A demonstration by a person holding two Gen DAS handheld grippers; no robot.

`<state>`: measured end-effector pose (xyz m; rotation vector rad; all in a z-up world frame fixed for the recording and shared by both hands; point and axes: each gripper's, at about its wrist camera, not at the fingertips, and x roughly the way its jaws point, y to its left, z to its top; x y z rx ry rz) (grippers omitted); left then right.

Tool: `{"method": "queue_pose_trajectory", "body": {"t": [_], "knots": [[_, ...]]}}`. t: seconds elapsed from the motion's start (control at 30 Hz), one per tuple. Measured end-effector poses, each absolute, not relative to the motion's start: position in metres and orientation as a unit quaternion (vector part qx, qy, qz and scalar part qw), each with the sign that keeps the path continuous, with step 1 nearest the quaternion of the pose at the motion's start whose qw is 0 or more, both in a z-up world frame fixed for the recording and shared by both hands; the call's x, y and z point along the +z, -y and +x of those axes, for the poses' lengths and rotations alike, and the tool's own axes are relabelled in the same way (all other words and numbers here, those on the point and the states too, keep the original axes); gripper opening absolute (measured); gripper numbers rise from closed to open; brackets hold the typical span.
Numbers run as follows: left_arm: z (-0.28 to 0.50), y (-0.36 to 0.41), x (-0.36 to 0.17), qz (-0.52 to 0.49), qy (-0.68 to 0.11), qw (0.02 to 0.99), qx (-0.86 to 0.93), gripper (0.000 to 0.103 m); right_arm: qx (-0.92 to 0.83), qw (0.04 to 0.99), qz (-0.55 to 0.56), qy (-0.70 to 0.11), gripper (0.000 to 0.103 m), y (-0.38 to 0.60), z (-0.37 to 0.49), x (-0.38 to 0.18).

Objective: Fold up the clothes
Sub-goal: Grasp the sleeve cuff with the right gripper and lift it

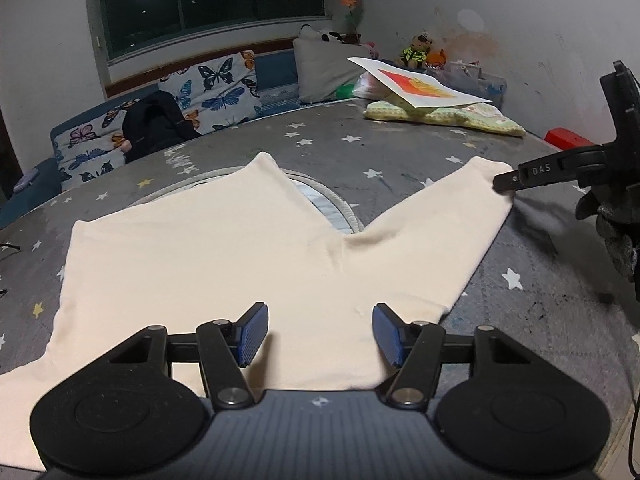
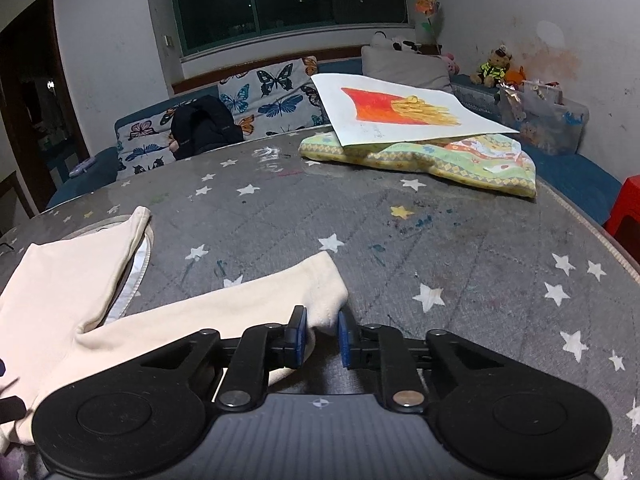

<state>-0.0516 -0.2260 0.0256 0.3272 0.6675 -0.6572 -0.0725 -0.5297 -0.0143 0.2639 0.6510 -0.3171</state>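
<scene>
A cream garment [image 1: 208, 264] lies spread flat on the grey star-patterned table [image 1: 400, 148], with one long part reaching to the right [image 1: 448, 232]. My left gripper [image 1: 320, 332] is open, its blue pads hovering over the garment's near edge. My right gripper [image 2: 322, 336] has its pads narrowly apart around the end corner of that long part [image 2: 312, 284]. In the left wrist view the right gripper [image 1: 500, 184] touches that cloth end at the right.
A patterned cushion [image 2: 440, 156] with a french-fries drawing [image 2: 400, 108] on it sits at the table's far side. A butterfly-print sofa [image 2: 260, 96] with a black bag [image 2: 204, 124], toys and a red stool [image 2: 624, 204] stand beyond the table.
</scene>
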Motion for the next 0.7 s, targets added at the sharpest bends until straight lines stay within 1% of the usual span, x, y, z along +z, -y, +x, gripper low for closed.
{"method": "queue_pose_trajectory", "body": {"t": [0.03,0.07,0.17,0.23,0.3,0.33,0.37,0.47,0.7], "knots": [[-0.052,0.227,0.026,0.158,-0.321,0.879,-0.316,0.06,-0.155,0.926,0.129,-0.319,0.027,0.53,-0.072,-0.015],[-0.051,0.228,0.026,0.158,-0.321,0.878,-0.317,0.061,-0.155,0.926,0.13,-0.32,0.029,0.53,-0.072,-0.016],[-0.051,0.23,0.026,0.159,-0.32,0.877,-0.32,0.064,-0.154,0.925,0.131,-0.321,0.032,0.53,-0.072,-0.018],[-0.051,0.232,0.026,0.16,-0.321,0.876,-0.322,0.064,-0.154,0.926,0.13,-0.32,0.032,0.529,-0.072,-0.019],[-0.051,0.234,0.025,0.161,-0.321,0.875,-0.325,0.064,-0.15,0.927,0.132,-0.318,0.027,0.529,-0.072,-0.019],[-0.051,0.234,0.025,0.162,-0.321,0.874,-0.327,0.064,-0.147,0.927,0.136,-0.317,0.02,0.529,-0.073,-0.019],[-0.052,0.234,0.025,0.162,-0.321,0.873,-0.33,0.064,-0.145,0.927,0.14,-0.315,0.016,0.53,-0.074,-0.018],[-0.053,0.239,0.025,0.166,-0.32,0.87,-0.338,0.067,-0.139,0.93,0.153,-0.305,0.012,0.531,-0.077,-0.014],[-0.056,0.25,0.024,0.168,-0.316,0.862,-0.36,0.073,-0.116,0.937,0.177,-0.276,0.011,0.531,-0.084,0.007]]}}
